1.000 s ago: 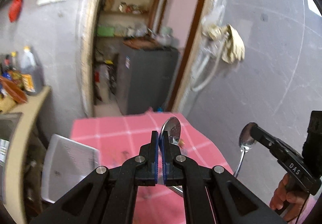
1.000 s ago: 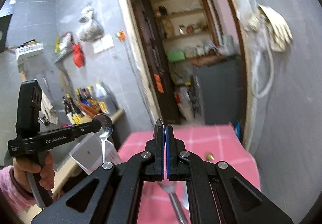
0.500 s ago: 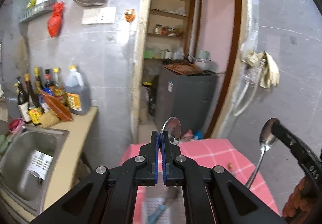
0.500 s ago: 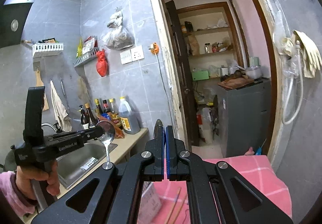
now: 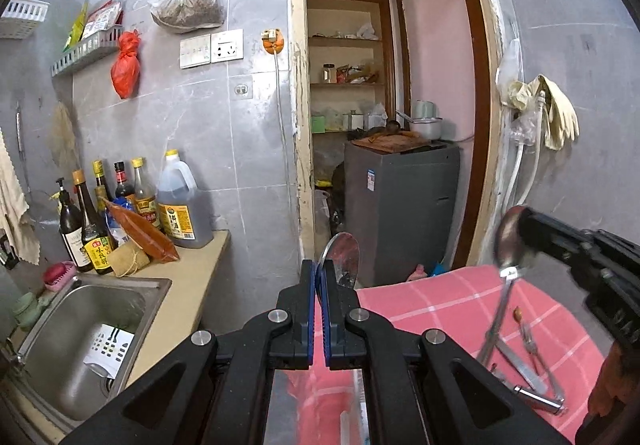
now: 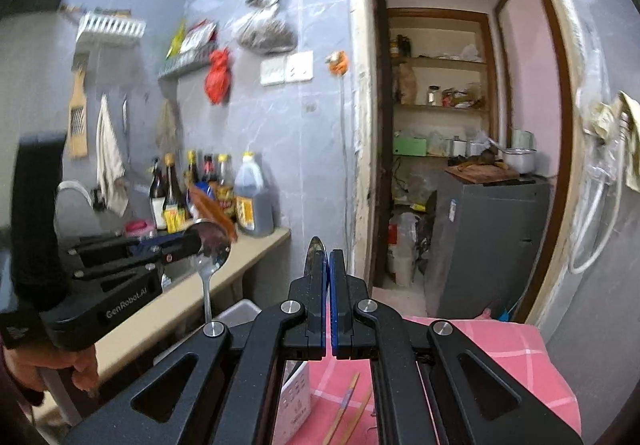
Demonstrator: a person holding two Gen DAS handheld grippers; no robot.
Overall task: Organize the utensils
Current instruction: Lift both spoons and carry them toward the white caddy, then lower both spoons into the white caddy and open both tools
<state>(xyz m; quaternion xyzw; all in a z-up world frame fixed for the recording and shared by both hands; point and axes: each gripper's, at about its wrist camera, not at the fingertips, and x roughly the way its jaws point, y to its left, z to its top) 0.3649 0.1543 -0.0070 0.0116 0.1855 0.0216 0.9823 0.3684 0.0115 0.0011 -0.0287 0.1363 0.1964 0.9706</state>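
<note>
Both pairs of jaws are pressed together, each pinching a spoon by its bowl. In our left gripper (image 5: 319, 277) the pads clamp the edge of a steel spoon (image 5: 343, 256), whose bowl stands up above the fingertips; seen from the right wrist camera, the handle of that spoon (image 6: 207, 287) hangs straight down below the left gripper (image 6: 188, 243). Our right gripper (image 6: 326, 265) nips a second spoon (image 6: 315, 246) edge-on, so only a thin sliver of metal shows above its pads. From the left wrist camera, the right gripper (image 5: 520, 235) holds that second spoon (image 5: 505, 269) with the handle slanting down.

Both spoons are held in the air above the desk (image 5: 448, 297), which carries a pink checked cloth. On the cloth lie metal tongs (image 5: 532, 373), and chopsticks (image 6: 348, 401) lie near its closer edge. A steel sink (image 5: 80, 329) sits to the left, with bottles (image 5: 120, 209) lined up behind it. A hand (image 6: 44, 369) grips the handle of the left gripper.
</note>
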